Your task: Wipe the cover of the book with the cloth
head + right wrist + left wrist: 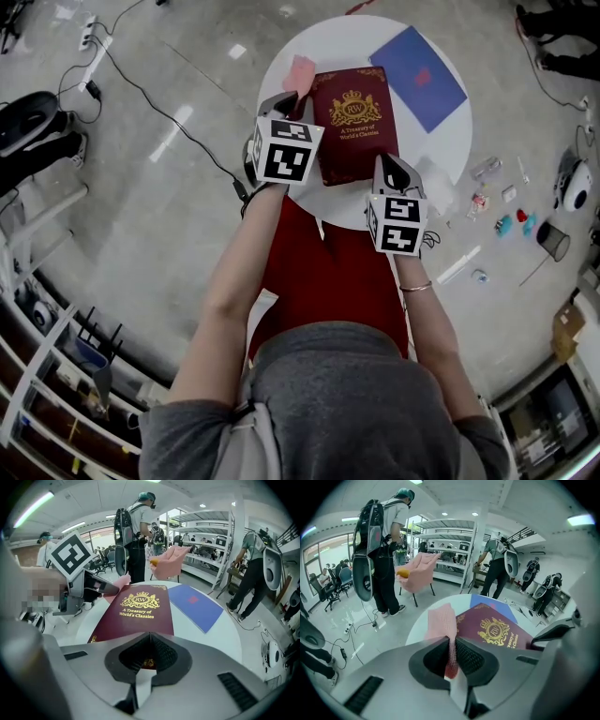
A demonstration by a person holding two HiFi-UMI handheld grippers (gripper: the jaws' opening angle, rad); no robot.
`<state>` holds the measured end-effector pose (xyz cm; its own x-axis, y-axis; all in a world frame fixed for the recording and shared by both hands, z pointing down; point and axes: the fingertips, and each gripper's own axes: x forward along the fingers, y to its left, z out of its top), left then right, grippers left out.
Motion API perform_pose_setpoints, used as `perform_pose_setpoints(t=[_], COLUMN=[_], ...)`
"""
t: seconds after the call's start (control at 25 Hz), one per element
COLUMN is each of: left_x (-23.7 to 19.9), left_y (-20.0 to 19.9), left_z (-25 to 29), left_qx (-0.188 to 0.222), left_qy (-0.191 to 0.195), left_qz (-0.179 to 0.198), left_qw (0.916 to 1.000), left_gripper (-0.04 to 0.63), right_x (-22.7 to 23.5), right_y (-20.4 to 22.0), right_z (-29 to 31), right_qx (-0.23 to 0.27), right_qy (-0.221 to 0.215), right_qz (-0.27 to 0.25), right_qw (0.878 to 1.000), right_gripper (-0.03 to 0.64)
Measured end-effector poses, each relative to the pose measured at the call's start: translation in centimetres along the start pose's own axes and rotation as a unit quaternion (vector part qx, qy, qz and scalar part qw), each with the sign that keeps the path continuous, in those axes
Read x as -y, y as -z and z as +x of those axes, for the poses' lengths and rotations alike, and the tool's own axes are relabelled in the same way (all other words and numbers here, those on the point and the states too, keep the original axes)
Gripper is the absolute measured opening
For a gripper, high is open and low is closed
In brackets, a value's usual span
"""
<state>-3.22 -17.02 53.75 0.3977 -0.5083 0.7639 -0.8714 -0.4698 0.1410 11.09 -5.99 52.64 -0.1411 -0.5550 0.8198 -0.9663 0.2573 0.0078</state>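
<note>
A dark red book (354,122) lies flat on the round white bench (442,145), with its gold letters facing up. A blue book (417,64) lies just beside it on the right. The left gripper (452,641) is at the red book's far left corner. Its fingers (474,657) are pinched tight on a pink cloth (442,619). The cloth sticks out past the tips, by the book's left edge. The right gripper (150,637) is at the red book's near right corner. Its fingers (165,656) are closed together with nothing in them. Other people (386,550) stand near shelves (450,550) farther off.
</note>
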Motion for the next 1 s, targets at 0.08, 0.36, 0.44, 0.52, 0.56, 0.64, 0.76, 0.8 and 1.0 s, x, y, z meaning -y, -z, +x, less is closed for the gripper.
perform_pose_setpoints(t=[0.08, 0.36, 0.44, 0.52, 0.56, 0.64, 0.76, 0.8, 1.0], left_x=[0.7, 3.6, 4.3, 5.0, 5.4, 6.2, 7.3, 7.6, 9.1], left_y=[0.4, 2.5, 3.1, 3.7, 4.0, 4.7, 5.8, 6.1, 7.4], left_z=[-0.4, -1.7, -2.2, -2.7, -2.9, -3.4, -4.2, -4.4, -5.4], left_qx=[-0.002, -0.01, -0.011, -0.012, -0.012, -0.012, -0.014, -0.014, -0.014], left_qy=[0.001, 0.008, 0.009, 0.009, 0.01, 0.011, 0.013, 0.013, 0.015], left_qz=[0.006, 0.014, 0.009, 0.004, 0.002, -0.002, -0.008, -0.01, -0.017], left_qw=[1.0, 0.9998, 0.9999, 0.9999, 0.9999, 0.9999, 0.9998, 0.9998, 0.9996], left_gripper=[0.035, 0.035, 0.035, 0.035, 0.035, 0.035, 0.035, 0.035, 0.035], right_x=[-0.2, -0.6, -0.7, -0.8, -0.7, -0.7, -0.7, -0.7, -1.0], right_y=[0.2, 0.9, 1.0, 1.1, 1.2, 1.4, 1.6, 1.7, 2.2], right_z=[-0.1, -0.4, -0.5, -0.7, -0.8, -0.8, -1.0, -1.0, -1.5], right_qx=[0.002, 0.006, 0.007, 0.01, 0.012, 0.013, 0.015, 0.015, 0.018], right_qy=[-0.005, -0.014, -0.017, -0.019, -0.02, -0.022, -0.026, -0.027, -0.03], right_qz=[-0.004, -0.005, -0.007, -0.009, -0.009, -0.005, 0.002, 0.002, -0.014], right_qw=[1.0, 1.0, 1.0, 1.0, 1.0, 1.0, 1.0, 1.0, 0.999], right_gripper=[0.029, 0.029, 0.029, 0.029, 0.029, 0.029, 0.029, 0.029, 0.029])
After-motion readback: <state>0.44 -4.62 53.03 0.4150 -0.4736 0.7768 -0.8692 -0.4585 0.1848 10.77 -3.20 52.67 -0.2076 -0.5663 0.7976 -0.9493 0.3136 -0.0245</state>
